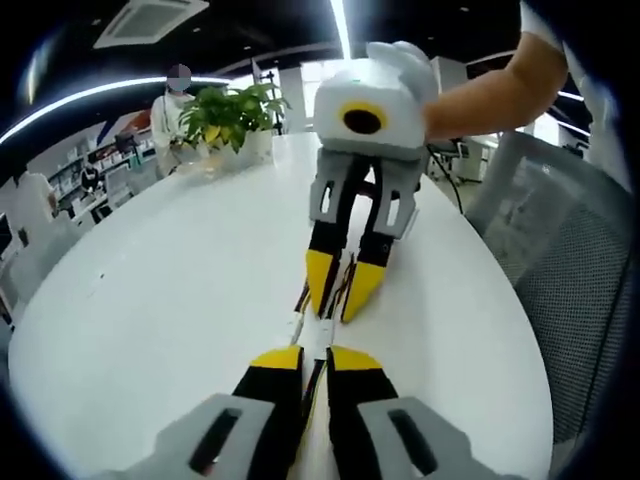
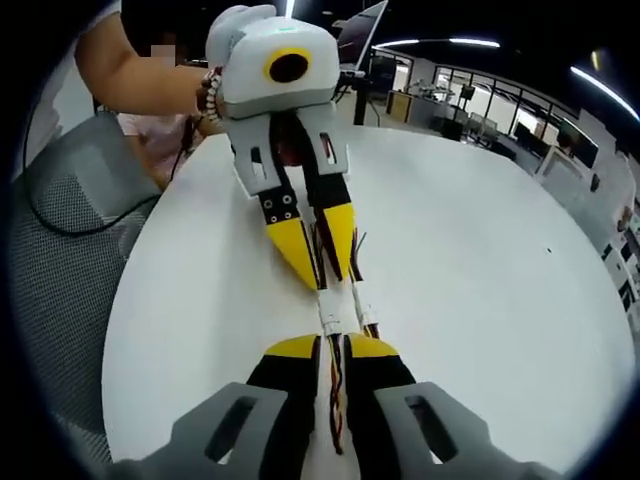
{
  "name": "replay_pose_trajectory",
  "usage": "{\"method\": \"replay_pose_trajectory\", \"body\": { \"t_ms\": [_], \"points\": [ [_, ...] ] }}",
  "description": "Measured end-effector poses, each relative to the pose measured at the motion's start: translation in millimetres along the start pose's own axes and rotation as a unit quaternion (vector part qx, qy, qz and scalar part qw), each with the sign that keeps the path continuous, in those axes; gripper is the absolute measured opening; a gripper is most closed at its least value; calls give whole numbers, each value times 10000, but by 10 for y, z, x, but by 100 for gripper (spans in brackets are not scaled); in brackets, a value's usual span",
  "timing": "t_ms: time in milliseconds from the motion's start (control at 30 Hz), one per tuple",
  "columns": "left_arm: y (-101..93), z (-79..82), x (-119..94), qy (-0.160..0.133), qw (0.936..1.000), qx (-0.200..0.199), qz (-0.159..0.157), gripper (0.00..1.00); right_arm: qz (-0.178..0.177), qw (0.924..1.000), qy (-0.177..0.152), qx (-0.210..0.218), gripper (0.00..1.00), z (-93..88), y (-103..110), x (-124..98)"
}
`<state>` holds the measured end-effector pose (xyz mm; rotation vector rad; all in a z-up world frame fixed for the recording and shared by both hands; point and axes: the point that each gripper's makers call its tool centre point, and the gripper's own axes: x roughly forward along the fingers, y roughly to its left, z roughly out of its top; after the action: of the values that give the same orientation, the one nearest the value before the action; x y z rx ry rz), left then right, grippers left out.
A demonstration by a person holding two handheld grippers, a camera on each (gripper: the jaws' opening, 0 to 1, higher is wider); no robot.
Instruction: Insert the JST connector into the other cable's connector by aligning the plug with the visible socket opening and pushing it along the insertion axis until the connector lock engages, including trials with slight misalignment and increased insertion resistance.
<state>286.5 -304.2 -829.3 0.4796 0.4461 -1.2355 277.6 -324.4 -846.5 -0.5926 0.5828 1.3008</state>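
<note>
Above the round white counter (image 2: 480,280), the small white JST connector pair (image 2: 331,318) is pinched between the left gripper (image 1: 315,358) and right gripper (image 2: 332,348), apparently unlatched; coaxial, unforced pushing is advised.

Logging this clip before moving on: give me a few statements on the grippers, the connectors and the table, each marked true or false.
1. The two hand-held grippers face each other tip to tip. True: the left hand-held gripper meets the right hand-held gripper.
2. Both are shut on wired connectors. True: white connectors lie between the tips.
3. The table is dark wood. False: it is white.
4. A potted plant stands at the table's far end. True.
5. The connectors lie loose, ungripped. False: both are held.
</note>
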Motion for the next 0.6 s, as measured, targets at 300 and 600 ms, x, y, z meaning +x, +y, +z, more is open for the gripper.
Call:
{"method": "replay_pose_trajectory", "body": {
  "t_ms": [300, 600],
  "points": [
    [-22, 98, -108, -73, 9999, -36, 132, 9, -186, 9998, 62, 21, 12, 28, 5, -119],
    [-16, 250, -335, -274, 9985, -227, 407, 19, -552, 9981, -138, 256, 17, 143, -19, -377]
  ]
}}
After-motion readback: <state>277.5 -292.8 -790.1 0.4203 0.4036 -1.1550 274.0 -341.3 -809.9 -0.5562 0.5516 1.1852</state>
